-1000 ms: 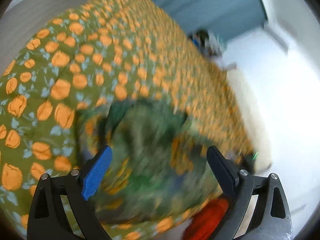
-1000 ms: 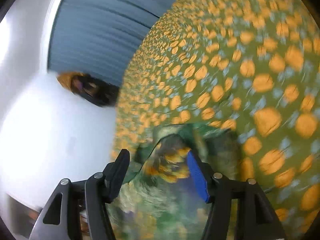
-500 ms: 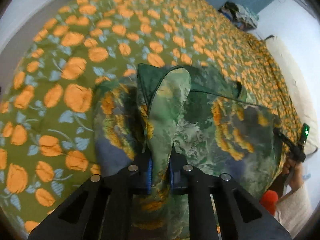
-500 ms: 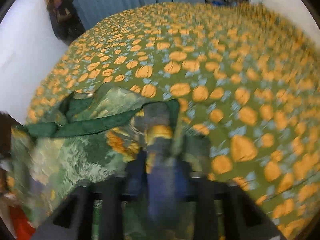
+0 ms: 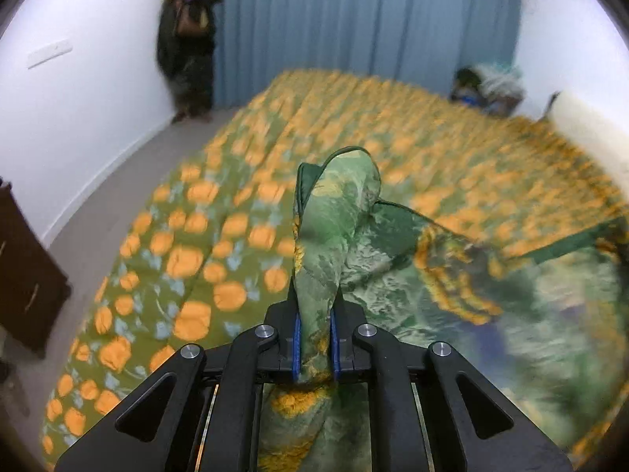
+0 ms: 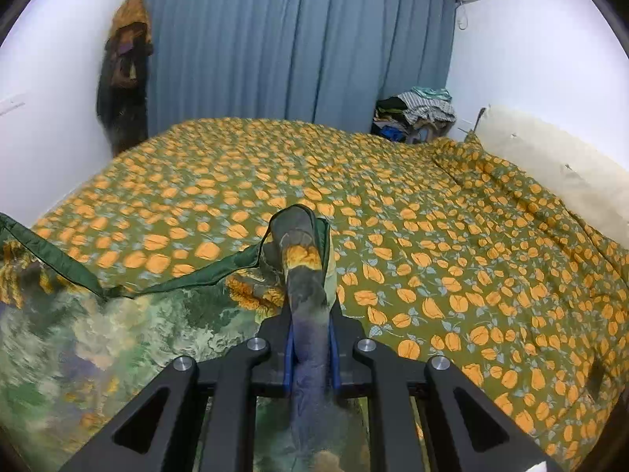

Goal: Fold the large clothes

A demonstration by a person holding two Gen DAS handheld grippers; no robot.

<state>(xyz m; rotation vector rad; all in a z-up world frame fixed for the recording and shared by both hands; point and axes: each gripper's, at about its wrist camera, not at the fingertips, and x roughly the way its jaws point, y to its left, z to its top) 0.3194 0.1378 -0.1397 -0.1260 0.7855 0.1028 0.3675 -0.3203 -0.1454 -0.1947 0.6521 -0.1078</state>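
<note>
A large green garment (image 5: 452, 275) with yellow flower print and a dark green hem hangs between my two grippers above the bed. My left gripper (image 5: 314, 338) is shut on one bunched corner of it, which sticks up between the jaws. My right gripper (image 6: 310, 350) is shut on the other corner (image 6: 302, 259); the cloth (image 6: 98, 338) stretches away to its left. The bed (image 6: 432, 236) under it has a green cover with orange flowers.
A blue curtain (image 6: 298, 39) hangs behind the bed. Dark clothes (image 6: 125, 78) hang on the left wall. A pile of clothes (image 6: 416, 118) lies at the bed's far right corner. A cream headboard (image 6: 550, 165) runs along the right. A dark cabinet (image 5: 23, 275) stands at the left.
Both grippers went from open above the garment to shut on its corners, then lifted it off the bed, so the views now look level across the room.
</note>
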